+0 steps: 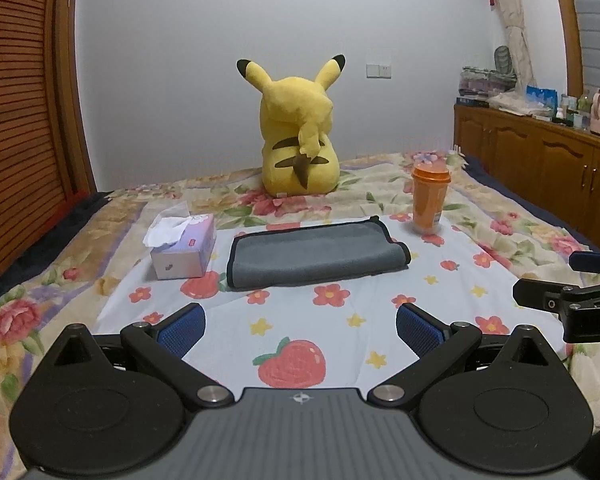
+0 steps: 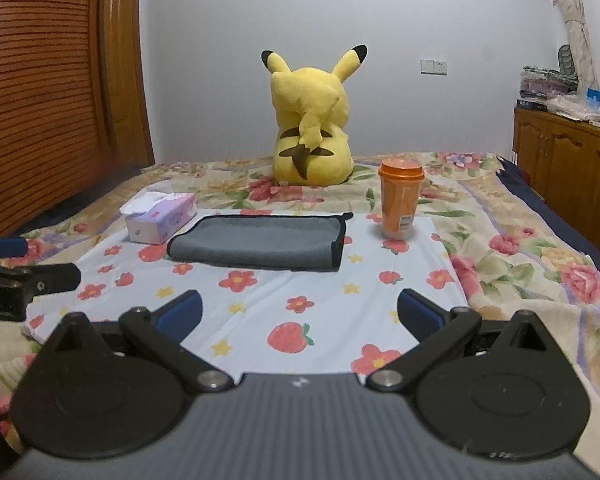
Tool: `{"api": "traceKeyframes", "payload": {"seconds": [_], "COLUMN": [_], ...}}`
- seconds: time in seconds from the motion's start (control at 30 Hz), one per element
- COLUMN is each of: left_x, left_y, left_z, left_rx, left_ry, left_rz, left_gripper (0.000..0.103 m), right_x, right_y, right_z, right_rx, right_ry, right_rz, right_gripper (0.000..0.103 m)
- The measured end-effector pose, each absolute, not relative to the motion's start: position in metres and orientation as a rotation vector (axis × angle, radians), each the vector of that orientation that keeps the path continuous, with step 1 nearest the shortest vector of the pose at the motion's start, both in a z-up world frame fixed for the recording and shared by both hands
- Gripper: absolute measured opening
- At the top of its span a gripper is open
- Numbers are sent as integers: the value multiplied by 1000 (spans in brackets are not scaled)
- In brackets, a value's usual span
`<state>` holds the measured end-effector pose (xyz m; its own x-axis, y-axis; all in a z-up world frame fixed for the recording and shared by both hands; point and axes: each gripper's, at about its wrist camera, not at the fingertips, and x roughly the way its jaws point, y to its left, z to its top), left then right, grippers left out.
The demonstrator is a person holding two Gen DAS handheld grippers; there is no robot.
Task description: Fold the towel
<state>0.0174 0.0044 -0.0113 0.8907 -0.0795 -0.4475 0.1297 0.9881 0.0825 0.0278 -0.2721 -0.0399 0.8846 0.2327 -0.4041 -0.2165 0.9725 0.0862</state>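
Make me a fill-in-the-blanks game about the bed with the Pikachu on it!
1. The gray towel lies between the tissue box and the ____ cup.
2. The Pikachu plush shows us its ____, not its face.
3. The left gripper and the right gripper both have their jaws ____.

Missing words: orange; back; open

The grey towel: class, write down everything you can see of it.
The grey towel looks like soft microfibre, edged in black trim. It is already folded over into a long rectangle, the top layer's right end curling up slightly. It lies flat on the strawberry-print sheet, between the tissue box and the orange cup, touching neither. Both grippers hover short of it, open.
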Motion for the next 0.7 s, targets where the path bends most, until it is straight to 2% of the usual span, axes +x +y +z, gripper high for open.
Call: {"api": "traceKeyframes", "payload": {"seconds": [0.7], "left_x": [9], "left_y": [8], "left_z": [-2], "left_rx": [103], "left_ry": [365], "left_rz": [-86], "left_gripper": [103], "right_x": [20], "right_y": [-278], "right_z": [-32], "right_rx": [42], "right_ry": [321], "right_rz": [202], "right_gripper": [103]}}
